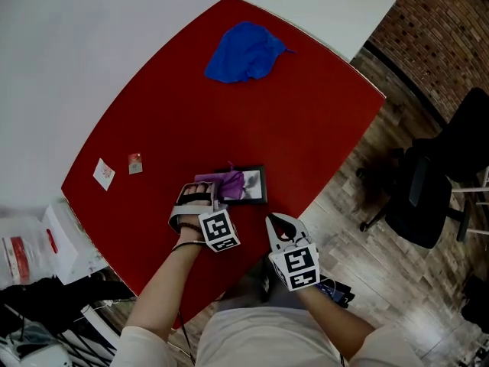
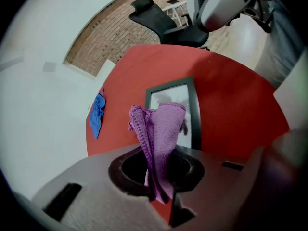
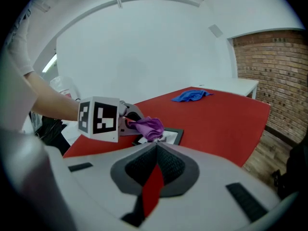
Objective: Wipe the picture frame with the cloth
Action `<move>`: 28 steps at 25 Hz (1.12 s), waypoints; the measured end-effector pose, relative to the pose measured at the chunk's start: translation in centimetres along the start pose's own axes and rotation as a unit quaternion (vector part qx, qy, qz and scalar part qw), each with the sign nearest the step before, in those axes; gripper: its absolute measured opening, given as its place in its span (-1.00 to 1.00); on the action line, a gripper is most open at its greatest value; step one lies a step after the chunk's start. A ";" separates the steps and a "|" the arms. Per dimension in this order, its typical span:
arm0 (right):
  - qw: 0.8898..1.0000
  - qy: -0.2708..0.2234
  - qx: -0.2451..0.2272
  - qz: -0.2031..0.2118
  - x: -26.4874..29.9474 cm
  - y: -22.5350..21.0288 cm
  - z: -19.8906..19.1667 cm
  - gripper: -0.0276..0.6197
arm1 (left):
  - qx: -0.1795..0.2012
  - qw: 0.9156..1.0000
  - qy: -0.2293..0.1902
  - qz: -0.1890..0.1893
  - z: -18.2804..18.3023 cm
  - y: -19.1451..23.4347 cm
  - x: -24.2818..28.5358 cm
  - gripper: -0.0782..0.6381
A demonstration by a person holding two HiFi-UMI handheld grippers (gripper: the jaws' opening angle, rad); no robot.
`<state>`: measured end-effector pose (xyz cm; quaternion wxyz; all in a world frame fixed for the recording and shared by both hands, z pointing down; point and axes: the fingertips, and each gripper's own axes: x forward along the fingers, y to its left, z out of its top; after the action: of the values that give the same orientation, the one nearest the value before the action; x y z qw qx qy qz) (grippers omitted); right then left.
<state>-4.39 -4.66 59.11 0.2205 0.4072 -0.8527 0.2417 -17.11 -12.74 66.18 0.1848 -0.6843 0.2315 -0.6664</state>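
Looking barely started to me: left gripper (image 1: 216, 193) jaws pinched on the purple cloth (image 1: 231, 180) over the picture frame (image 1: 257, 186) on the red table (image 1: 306, 113), right gripper (image 1: 276, 223) closed on nothing just beside.

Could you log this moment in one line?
left gripper: shut on purple cloth | cloth over picture frame | right gripper: shut, empty

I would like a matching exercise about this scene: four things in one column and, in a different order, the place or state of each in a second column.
1. purple cloth
2. blue cloth
3. picture frame
4. right gripper

a. flat on the red table, near the person
b. shut, holding nothing
c. crumpled at the table's far end
d. clamped in the left gripper

Pairs: 1-d, 2-c, 3-a, 4-b
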 end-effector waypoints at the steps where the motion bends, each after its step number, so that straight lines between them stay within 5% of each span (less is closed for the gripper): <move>1: 1.000 0.001 0.001 0.002 0.1 0.2 -0.1 -0.90 | 0.006 1.000 -0.002 -0.005 0.1 -0.8 -0.5 -0.61; 11: 1.000 0.003 0.000 0.009 0.0 0.7 -0.6 -0.90 | 0.018 0.999 -0.017 -0.031 0.6 -5.2 -3.9 -0.61; 19: 1.000 0.002 0.010 -0.007 -1.0 -0.2 -1.3 -0.90 | -0.048 0.998 -0.036 0.008 1.1 1.4 -1.1 -0.61; 28: 0.999 0.002 0.028 -0.024 -1.9 -1.2 -1.8 -0.90 | -0.009 1.000 -0.006 0.002 2.3 2.1 2.1 -0.61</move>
<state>-1.99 -3.19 59.69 0.2169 0.4328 -0.8352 0.2608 -14.96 -15.80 66.58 0.1818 -0.6896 0.2376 -0.6595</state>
